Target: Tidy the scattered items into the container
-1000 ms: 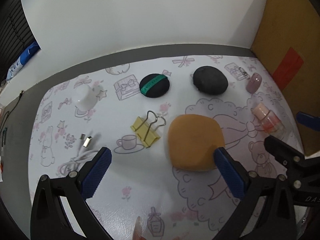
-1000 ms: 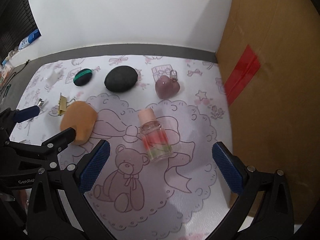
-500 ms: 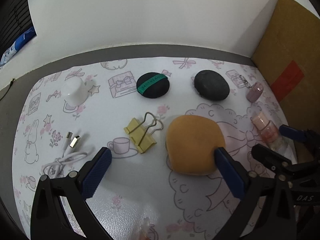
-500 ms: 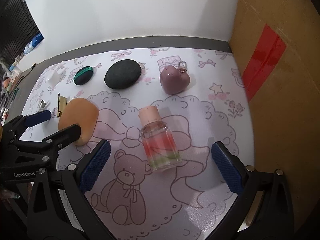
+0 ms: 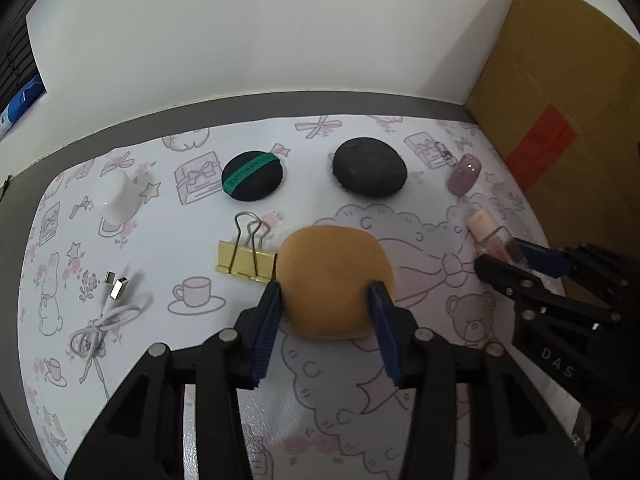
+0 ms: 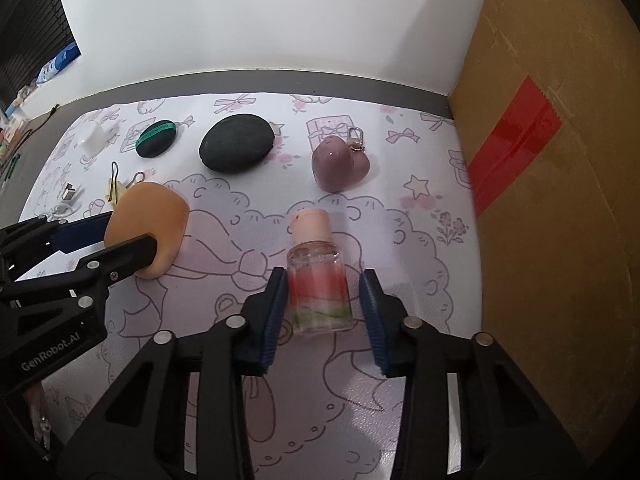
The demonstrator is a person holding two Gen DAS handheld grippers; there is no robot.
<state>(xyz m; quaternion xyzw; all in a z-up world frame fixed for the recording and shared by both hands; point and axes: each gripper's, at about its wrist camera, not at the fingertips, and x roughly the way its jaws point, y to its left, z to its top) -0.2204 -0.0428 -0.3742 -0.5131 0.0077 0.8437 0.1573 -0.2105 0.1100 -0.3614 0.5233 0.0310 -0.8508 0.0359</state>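
An orange sponge [image 5: 332, 264] lies on the patterned mat. My left gripper [image 5: 326, 288] has both blue pads pressed into its near sides while the jaws keep closing. A small clear bottle [image 6: 318, 280] with a pink cap and red-green contents lies flat between the pads of my right gripper [image 6: 322, 276]. These jaws are closing too: the left pad touches the bottle and a sliver of mat shows at the right pad. The cardboard box [image 6: 560, 200] stands at the right edge. Each wrist view shows the other gripper at its side.
Further back on the mat lie a dark oval pad [image 5: 370, 172], a black puff with a green band [image 5: 252, 176], a mauve heart keychain [image 6: 340, 164], a yellow binder clip [image 5: 246, 256], a white cap [image 5: 116, 200] and a coiled white cable [image 5: 112, 308].
Both pairs of jaws have gone from wide open to narrow. The left pads now squeeze the orange sponge, and the right pads have come in close around the bottle.
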